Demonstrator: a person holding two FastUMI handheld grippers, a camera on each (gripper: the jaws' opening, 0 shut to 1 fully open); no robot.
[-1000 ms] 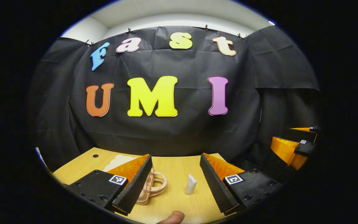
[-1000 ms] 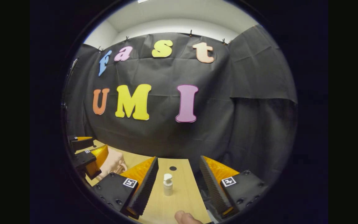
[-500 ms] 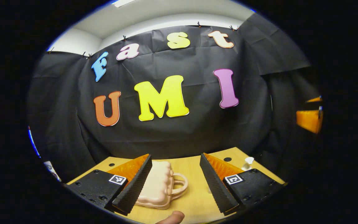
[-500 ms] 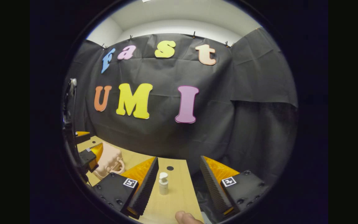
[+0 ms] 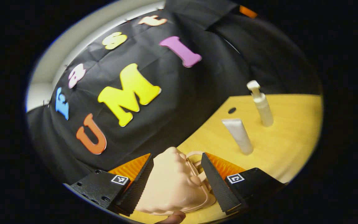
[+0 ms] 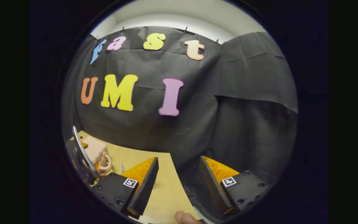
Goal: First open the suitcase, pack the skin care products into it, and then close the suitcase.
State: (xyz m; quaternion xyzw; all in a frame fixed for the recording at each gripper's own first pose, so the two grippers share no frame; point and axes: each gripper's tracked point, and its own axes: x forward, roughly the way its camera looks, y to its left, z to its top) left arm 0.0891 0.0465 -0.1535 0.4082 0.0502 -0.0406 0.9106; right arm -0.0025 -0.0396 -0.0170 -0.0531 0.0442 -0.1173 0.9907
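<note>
Left gripper view, closed pink suitcase (image 5: pixel 172 183) between spread left tongs (image 5: pixel 176 183), tube (image 5: pixel 238 135) beyond

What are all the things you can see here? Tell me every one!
Suitcase: one, peach-pink, small, closed, on the table between the left tool's fingers.
Tube: one, white, standing on the table.
Pump bottle: one, cream-white, standing beyond the tube.
Table: one, light wood, with a small dark hole.
Booth wall: black cloth behind the table.
Left tool: one, open around the suitcase; whether it touches is unclear.
Right tool: one, open, over the table edge, holding nothing.
Fingertip: one at the bottom of each view.
</note>
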